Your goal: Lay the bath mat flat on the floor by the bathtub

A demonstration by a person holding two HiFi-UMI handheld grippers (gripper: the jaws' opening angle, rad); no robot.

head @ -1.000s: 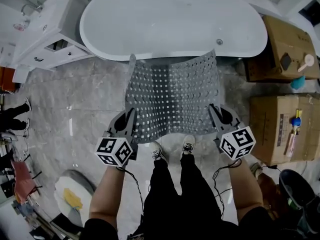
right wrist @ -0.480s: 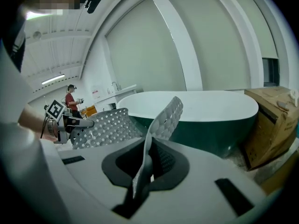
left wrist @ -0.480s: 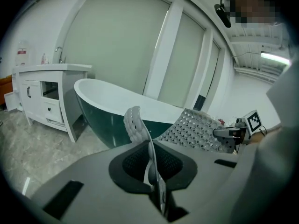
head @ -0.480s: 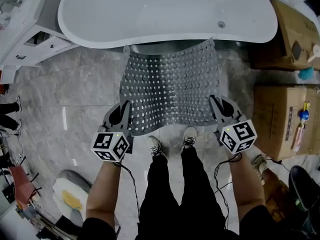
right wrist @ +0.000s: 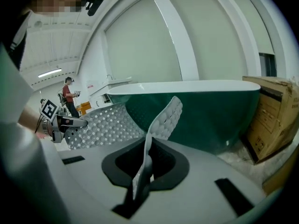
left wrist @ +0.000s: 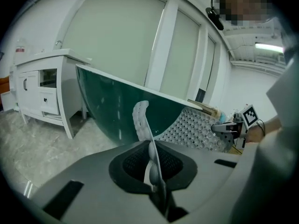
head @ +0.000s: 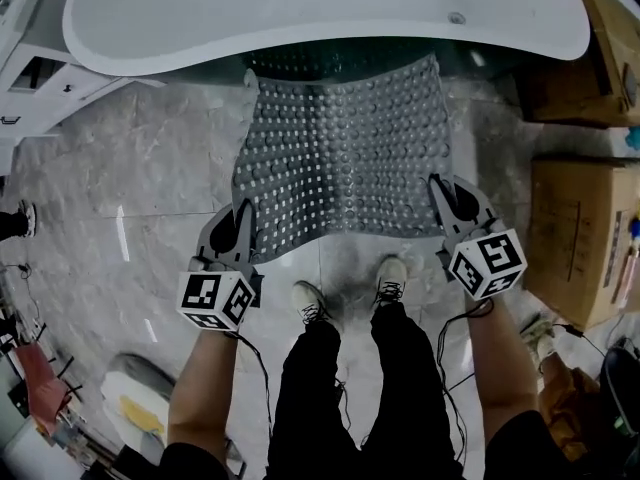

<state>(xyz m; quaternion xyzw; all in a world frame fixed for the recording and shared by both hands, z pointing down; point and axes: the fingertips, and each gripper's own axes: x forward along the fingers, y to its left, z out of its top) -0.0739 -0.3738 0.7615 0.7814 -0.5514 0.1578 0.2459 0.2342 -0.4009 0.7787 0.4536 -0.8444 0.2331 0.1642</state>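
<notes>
- Bath mat (head: 340,153): grey, studded and perforated, spread out in front of the person's shoes (head: 392,273), above the marble floor (head: 150,168).
- Orientation: the near edge runs left to right between the two grippers. The span from that edge to the far edge points straight at the bathtub (head: 300,13). Which side is longer is unclear.
- Far edge: reaches under the tub's rim, with the left far corner curled upward.
- Left gripper (head: 243,230): clamped on the mat's near left corner.
- Right gripper (head: 441,196): clamped on the near right corner.
- Cardboard boxes (head: 580,228): stand to the right.
</notes>
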